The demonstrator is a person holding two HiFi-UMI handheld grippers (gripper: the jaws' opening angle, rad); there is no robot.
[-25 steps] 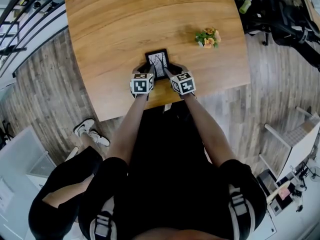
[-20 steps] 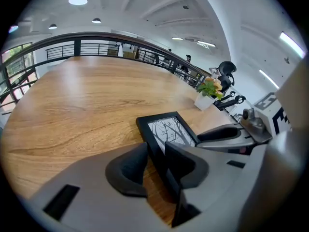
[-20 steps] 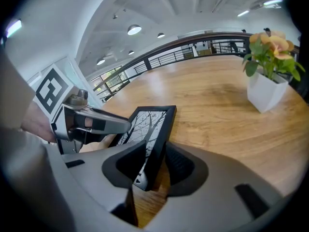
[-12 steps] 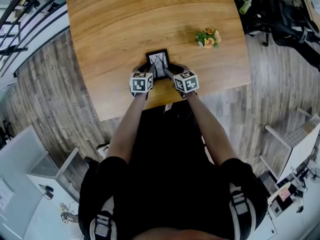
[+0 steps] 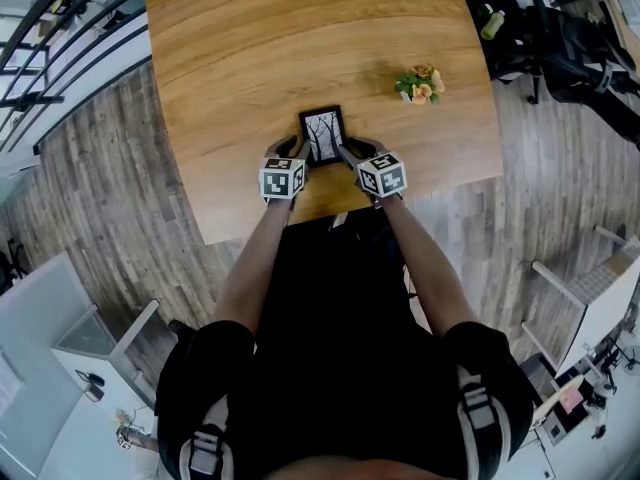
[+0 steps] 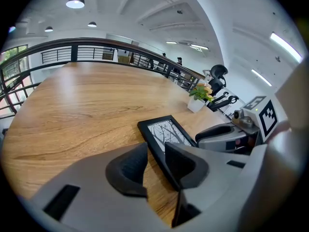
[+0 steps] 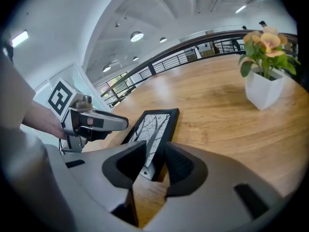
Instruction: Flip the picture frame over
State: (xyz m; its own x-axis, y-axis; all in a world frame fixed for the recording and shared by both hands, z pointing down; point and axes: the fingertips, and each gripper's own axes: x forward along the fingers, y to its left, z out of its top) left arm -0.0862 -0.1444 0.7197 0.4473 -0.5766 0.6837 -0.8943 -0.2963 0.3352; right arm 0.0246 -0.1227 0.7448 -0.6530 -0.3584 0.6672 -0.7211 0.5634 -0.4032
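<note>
The right gripper (image 7: 153,159) had just been closing its parted jaws round a corner of the face-up black rectangular picture frame (image 5: 323,134), probably taking hold; the left gripper (image 6: 155,154) gaped astride its other side.

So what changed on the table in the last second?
The right gripper has just been closing its jaws, with the near corner of the picture frame between them, not yet gripped. Unchanged: the frame lies flat, picture up; the left gripper open at its other corner; the flower pot has not moved.
</note>
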